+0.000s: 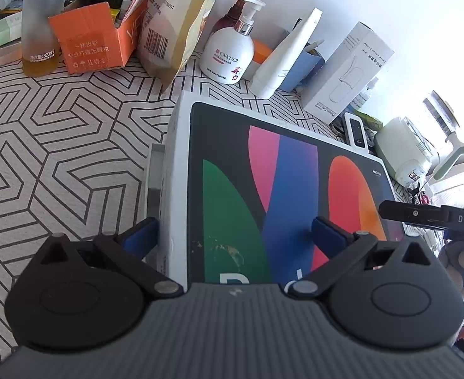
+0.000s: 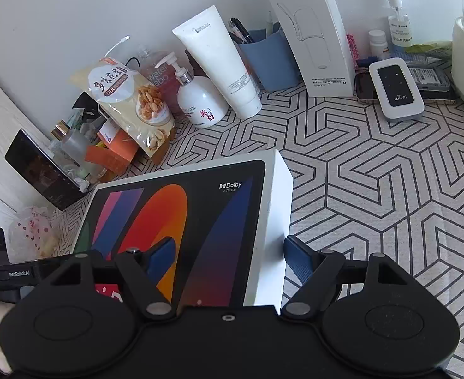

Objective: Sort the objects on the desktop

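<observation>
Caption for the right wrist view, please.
Right gripper open astride the edge of a tablet box on a geometric-patterned desk, toiletries along the wall.

Bright daylight, wall (image 1: pixel 389 6) blown out upper right; fisheye bending edges; focus sharp.

The tablet box (image 1: pixel 263 189) has its near end hidden under the left gripper (image 1: pixel 235 237) body, so only fragments of large white letters show there. In the right wrist view, the right gripper (image 2: pixel 229 255) likewise covers the box's near edge. A frosted bottle (image 1: pixel 42 22) is cut off by the top edge, its cap out of sight. The snack bag (image 1: pixel 175 25) hides part of the orange carton (image 1: pixel 90 41) behind it. Small print on the tall white carton (image 2: pixel 311 31) is too fine to read. At the far left, a dark panel (image 2: pixel 42 170) is possibly a screen; its surface is unclear.
</observation>
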